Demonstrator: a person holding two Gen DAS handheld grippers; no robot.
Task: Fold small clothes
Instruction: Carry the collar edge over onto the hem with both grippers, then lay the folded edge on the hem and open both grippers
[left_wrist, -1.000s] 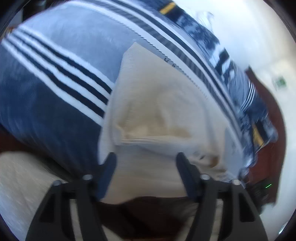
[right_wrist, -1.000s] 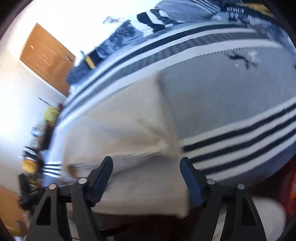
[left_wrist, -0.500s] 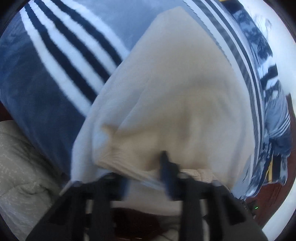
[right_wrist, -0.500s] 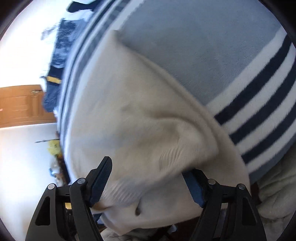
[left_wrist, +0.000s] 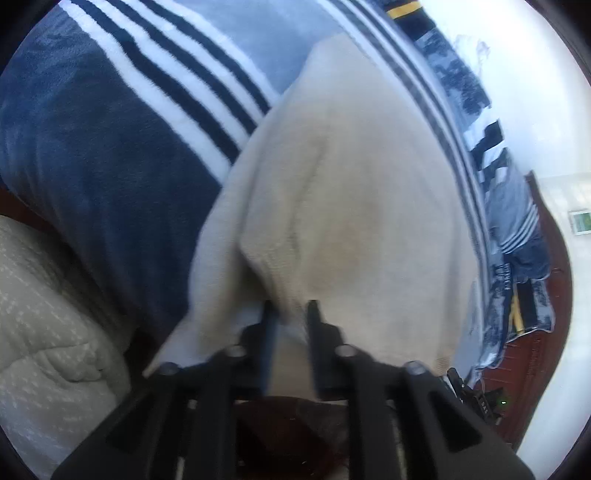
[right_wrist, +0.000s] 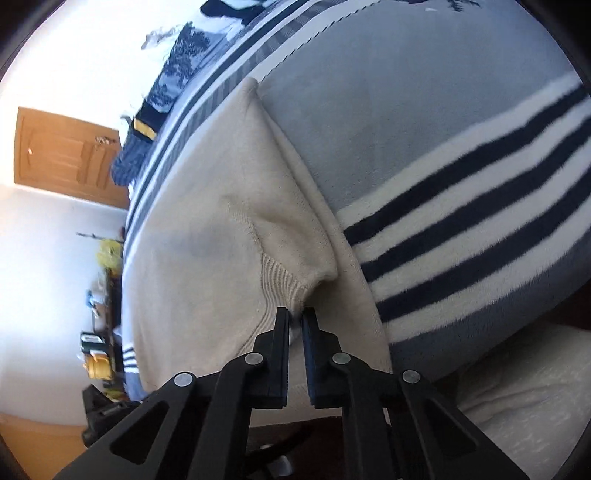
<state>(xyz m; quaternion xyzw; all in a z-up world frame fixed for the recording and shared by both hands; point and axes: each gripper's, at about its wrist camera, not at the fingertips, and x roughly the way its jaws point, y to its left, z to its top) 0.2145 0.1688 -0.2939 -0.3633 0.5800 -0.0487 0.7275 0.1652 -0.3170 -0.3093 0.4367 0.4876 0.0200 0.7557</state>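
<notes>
left wrist view: the left gripper (left_wrist: 291, 314) points down at a cream knitted garment (left_wrist: 354, 206) that lies spread on a blue, grey and white striped blanket (left_wrist: 110, 147) covering a bed. its two fingers (left_wrist: 314, 317) stand close together with a fold of the garment's near edge between them; they are easing apart, yet the cloth still sits pinched there. this part of the view is blurred, so the exact line of contact is unclear. a pale quilted cover (left_wrist: 48, 317) lies at the near left, below the blanket's edge. dark wood of the bed frame (left_wrist: 554, 295) shows at the right, against a white wall (left_wrist: 576, 147).

right wrist view: the right gripper (right_wrist: 295, 323) points down at the same cream knitted garment (right_wrist: 207, 229), at its near right part. its fingers (right_wrist: 282, 332) are closing, nearly together, on the ribbed cuff (right_wrist: 284, 284) of a sleeve that is folded across the garment; the tip of the cuff sits in the narrow gap. the striped blanket (right_wrist: 461, 221) fills the right and far side of the view, its dark and white bands running just beside the garment's right edge. a wooden door (right_wrist: 62, 155) stands in the far left wall, and small cluttered items, too blurred to name, lie along the left. the pale quilted cover (right_wrist: 524, 391) appears at the near right.
</notes>
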